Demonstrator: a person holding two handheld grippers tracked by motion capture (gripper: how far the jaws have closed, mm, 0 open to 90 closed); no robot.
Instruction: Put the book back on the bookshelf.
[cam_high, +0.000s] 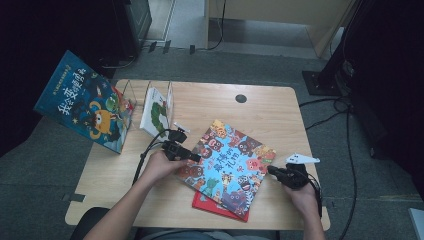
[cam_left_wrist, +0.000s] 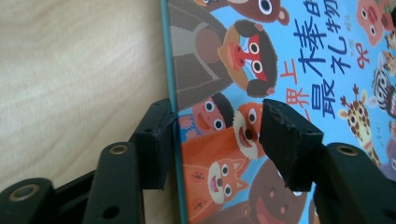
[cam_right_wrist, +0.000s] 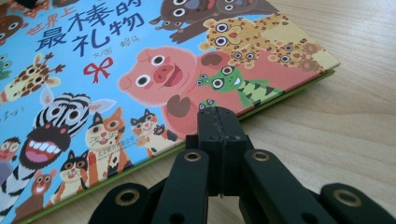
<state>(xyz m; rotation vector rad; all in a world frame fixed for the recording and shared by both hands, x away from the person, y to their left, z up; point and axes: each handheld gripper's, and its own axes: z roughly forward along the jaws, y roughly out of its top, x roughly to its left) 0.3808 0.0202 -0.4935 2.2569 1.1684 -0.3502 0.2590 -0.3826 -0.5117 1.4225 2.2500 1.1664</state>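
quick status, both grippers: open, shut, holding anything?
Left gripper: open, fingers straddling the left edge of the animal picture book, not clamped.
Right gripper: shut, empty, tip at the book's right edge.

The high view is being rendered dim and soft, with the upper corners and right side sinking into near black, while the table (cam_high: 280, 107) at centre is being lit evenly, without hard shadows. Both gripper views are being exposed brighter; the book cover (cam_right_wrist: 116, 70) is being kept fairly sharp, and the near jaws are being blurred slightly.
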